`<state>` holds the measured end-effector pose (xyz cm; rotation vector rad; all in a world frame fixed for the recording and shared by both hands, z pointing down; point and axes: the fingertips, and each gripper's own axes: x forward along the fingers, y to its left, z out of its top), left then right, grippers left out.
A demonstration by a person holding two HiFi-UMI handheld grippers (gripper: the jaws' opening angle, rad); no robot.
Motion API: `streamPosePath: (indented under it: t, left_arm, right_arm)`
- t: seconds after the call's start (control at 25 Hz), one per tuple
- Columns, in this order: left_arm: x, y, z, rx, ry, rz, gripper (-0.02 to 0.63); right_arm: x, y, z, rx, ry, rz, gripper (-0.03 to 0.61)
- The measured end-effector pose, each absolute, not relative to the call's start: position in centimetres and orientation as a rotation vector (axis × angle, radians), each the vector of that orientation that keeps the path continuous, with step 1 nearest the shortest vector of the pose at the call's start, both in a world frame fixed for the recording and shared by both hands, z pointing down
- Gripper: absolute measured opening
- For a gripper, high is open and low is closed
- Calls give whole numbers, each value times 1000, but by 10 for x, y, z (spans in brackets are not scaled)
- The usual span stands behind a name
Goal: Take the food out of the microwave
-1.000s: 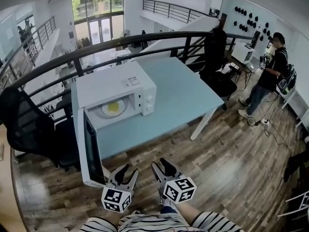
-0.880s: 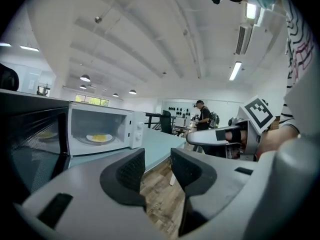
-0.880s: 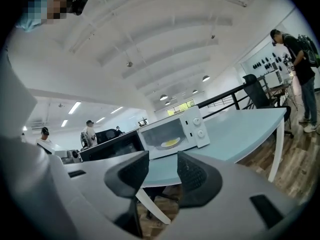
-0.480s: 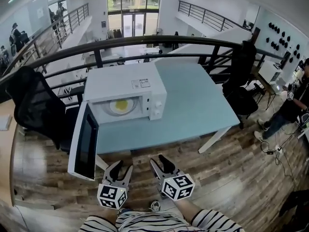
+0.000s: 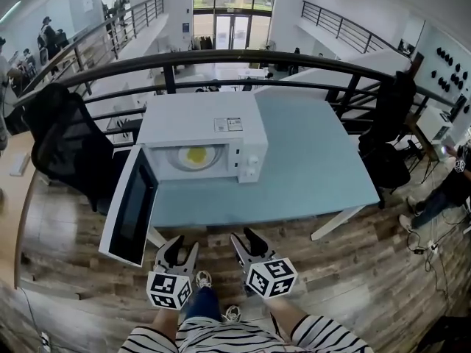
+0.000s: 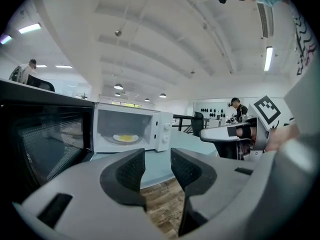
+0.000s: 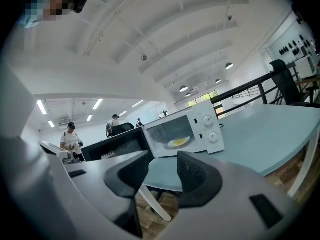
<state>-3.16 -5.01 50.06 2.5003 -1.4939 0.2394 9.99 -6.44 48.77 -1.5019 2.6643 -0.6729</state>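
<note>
Left gripper (image 5: 178, 248) and right gripper (image 5: 244, 238), jaws apart and empty, hover short of the open microwave (image 5: 197, 118), whose plate of food (image 5: 195, 155) could tip if pinched unevenly.

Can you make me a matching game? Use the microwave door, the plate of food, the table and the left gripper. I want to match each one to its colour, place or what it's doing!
Things:
1. microwave door
2. plate of food
3. table
4. left gripper

Clues:
A. light blue
B. inside the microwave
C. swung out wide
D. jaws apart, holding nothing

Pairs: 1-C, 2-B, 3-A, 4-D
</note>
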Motion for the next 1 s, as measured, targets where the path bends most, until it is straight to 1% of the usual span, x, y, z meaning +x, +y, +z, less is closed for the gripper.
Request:
streamPosePath:
  t: [0.64, 1.0]
  left_arm:
    - [-55, -160, 530, 2455, -1489, 248, 140]
    - [-55, -221, 548, 2416, -1486, 205, 140]
  right_arm:
    - [63, -169, 515, -1505, 2719, -676, 172]
    - [45, -224, 538, -1500, 2755, -723, 170]
